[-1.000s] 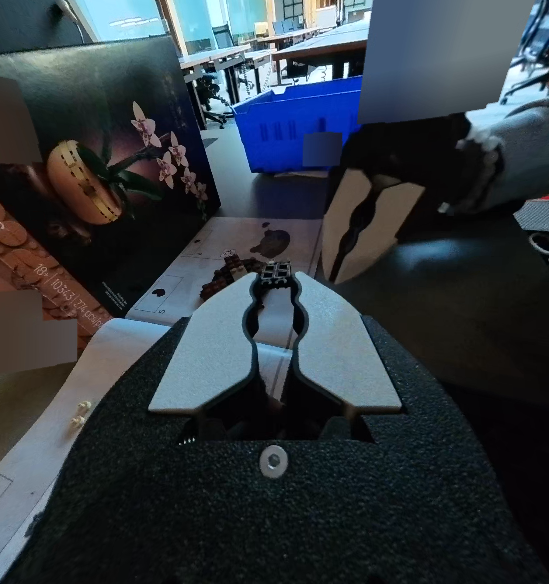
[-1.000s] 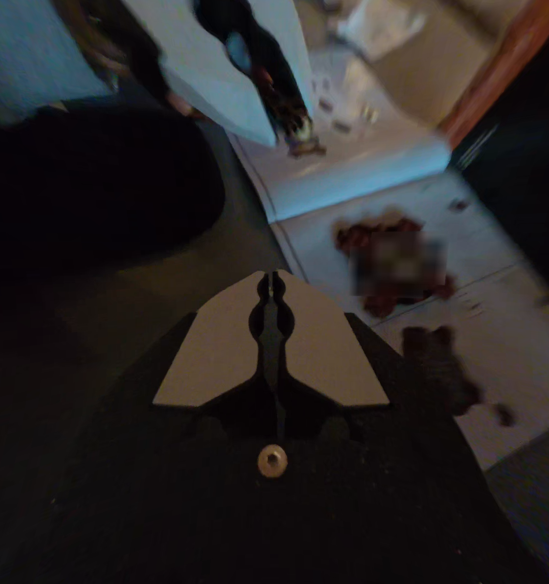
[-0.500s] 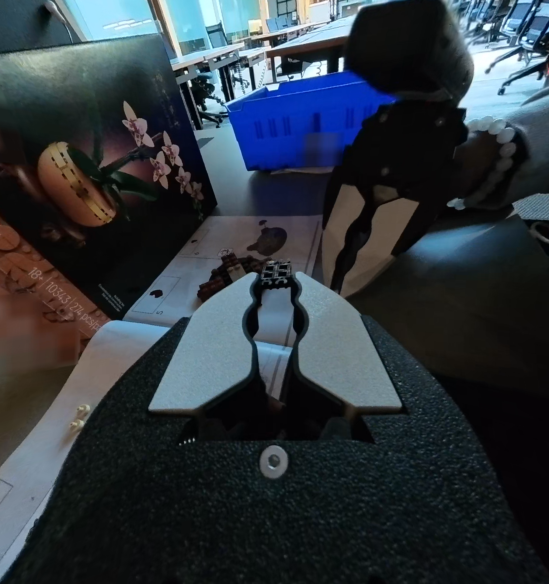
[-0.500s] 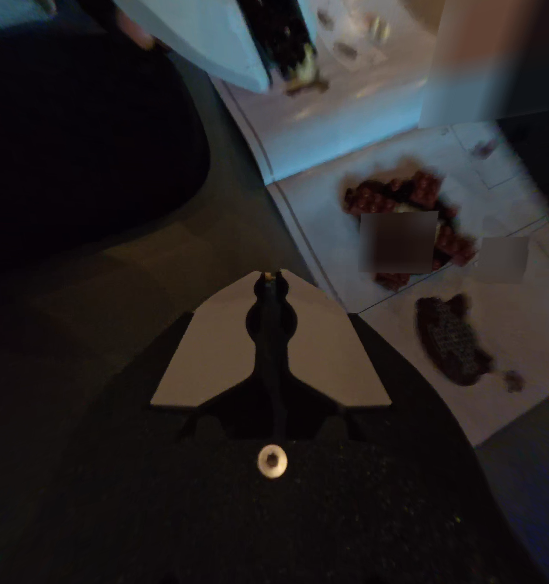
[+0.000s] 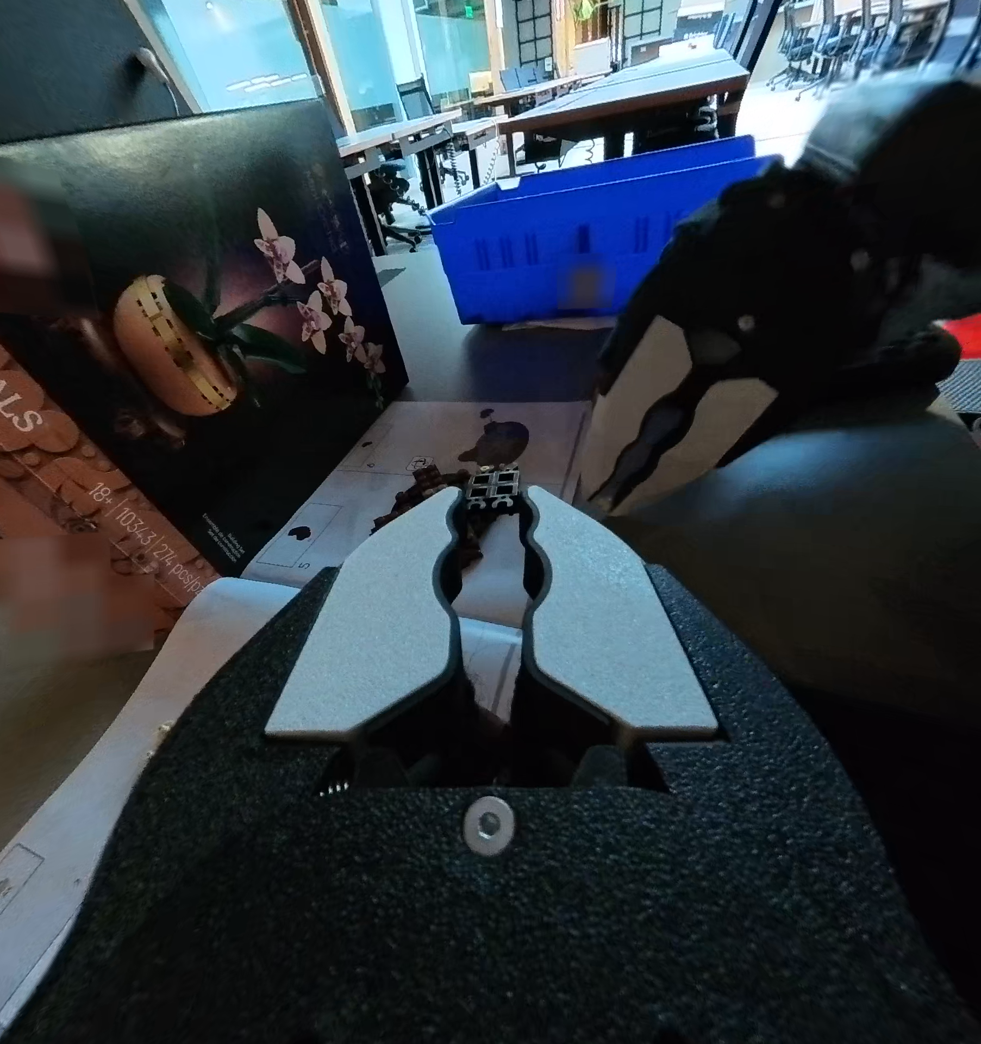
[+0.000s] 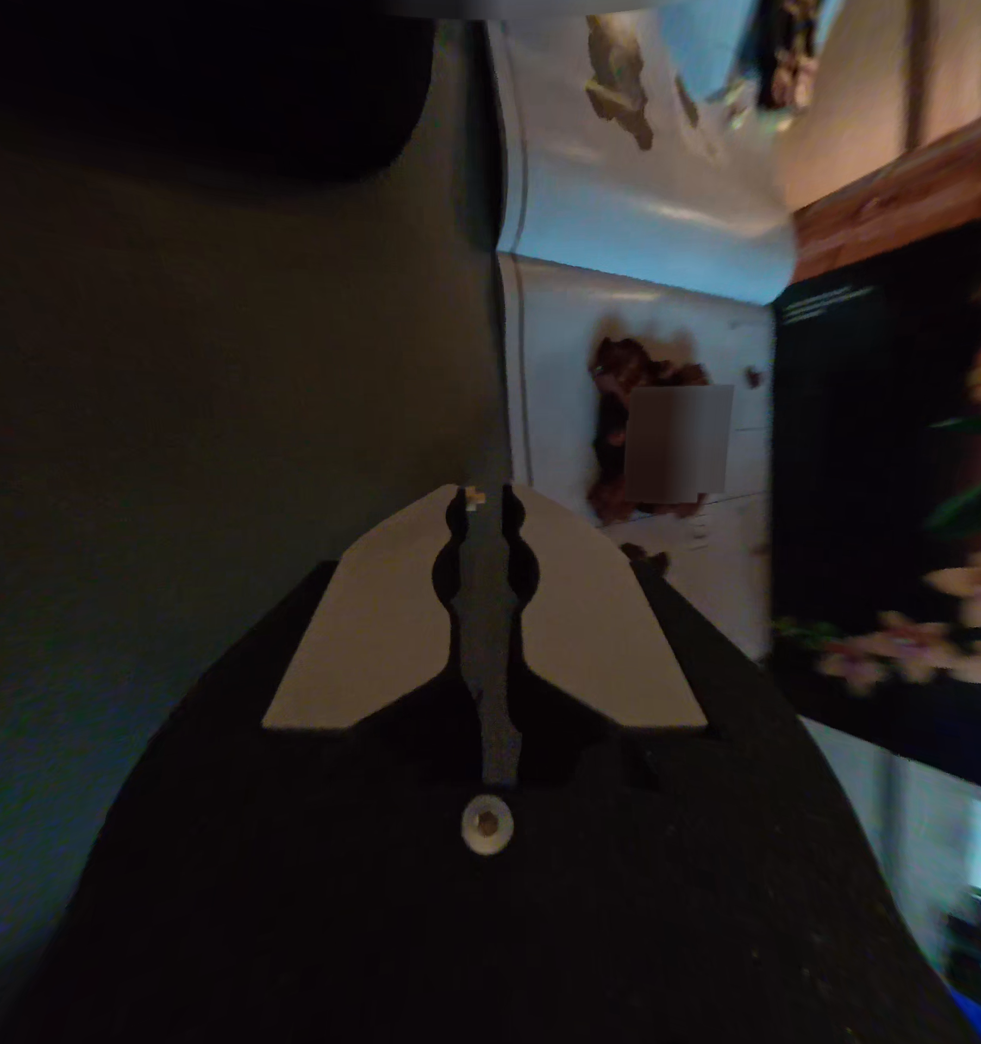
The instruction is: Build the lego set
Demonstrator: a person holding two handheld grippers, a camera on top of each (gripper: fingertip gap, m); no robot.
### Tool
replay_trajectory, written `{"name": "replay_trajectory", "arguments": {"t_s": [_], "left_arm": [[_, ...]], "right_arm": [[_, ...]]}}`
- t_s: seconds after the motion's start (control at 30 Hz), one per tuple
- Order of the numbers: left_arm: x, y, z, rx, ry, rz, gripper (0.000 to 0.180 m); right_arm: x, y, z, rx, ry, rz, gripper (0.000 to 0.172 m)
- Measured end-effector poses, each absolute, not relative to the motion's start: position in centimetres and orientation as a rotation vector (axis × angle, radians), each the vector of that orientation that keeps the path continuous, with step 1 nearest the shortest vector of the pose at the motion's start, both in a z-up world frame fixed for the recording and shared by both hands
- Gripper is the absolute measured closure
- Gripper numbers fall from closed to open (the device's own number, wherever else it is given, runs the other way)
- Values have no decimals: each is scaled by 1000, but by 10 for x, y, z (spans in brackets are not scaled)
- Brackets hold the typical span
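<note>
The left hand-held gripper clamps a small black brick at its fingertips, raised above the booklet on the desk for access, while the right hand-held gripper stands slightly parted, a tiny tan piece at one fingertip, grip undetermined.

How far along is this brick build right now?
Done: a partly built brown brick cluster sits on the open white instruction booklet. In hand: the left gripper clamps a small black grid-faced brick piece. Left: the right gripper, slightly parted, holds nothing visible.
</note>
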State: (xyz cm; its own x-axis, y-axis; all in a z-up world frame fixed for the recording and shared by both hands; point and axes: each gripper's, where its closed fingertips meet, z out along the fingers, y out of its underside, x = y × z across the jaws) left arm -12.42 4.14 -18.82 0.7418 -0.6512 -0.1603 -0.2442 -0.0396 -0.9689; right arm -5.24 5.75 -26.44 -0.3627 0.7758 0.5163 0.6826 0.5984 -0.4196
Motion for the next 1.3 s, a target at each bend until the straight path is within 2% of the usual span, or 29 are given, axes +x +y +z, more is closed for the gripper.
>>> {"name": "replay_trajectory", "arguments": {"t_s": [0.27,0.37,0.4,0.43,0.57,0.6,0.8,0.83,0.93,0.97,1.03,1.17,1.3], "left_arm": [[-125,41,-190,-1620,735,-385,164],[-124,41,-190,-1622,741,-381,164],[-124,41,-191,-1622,742,-380,164],[-124,41,-191,-1622,743,-377,164],[-123,41,-192,-1623,751,-366,164],[-122,41,-192,-1623,753,-362,164],[-123,42,-192,-1623,746,-359,164],[-123,42,-192,-1622,745,-360,164],[-123,42,-192,-1621,747,-361,164],[-123,41,-192,-1622,747,-367,164],[-123,41,-193,-1631,749,-373,164],[-121,40,-195,-1640,763,-372,164],[-120,40,-196,-1641,779,-361,164]], "right_arm": [[-50,47,-260,-1293,-2082,399,146],[-50,54,-255,-1239,-2034,325,133],[-50,60,-253,-1216,-2005,268,123],[-51,65,-249,-1174,-1981,204,123],[-57,72,-230,-963,-1860,52,160],[-57,70,-230,-1003,-1864,86,158],[-54,79,-234,-1213,-1855,169,117],[-53,78,-239,-1240,-1875,173,116],[-51,77,-248,-1259,-1895,161,120],[-52,72,-248,-1236,-1911,196,131],[-55,65,-245,-1236,-1889,284,169],[-56,52,-253,-1397,-1905,488,172],[-57,42,-256,-1346,-1953,508,171]]}}
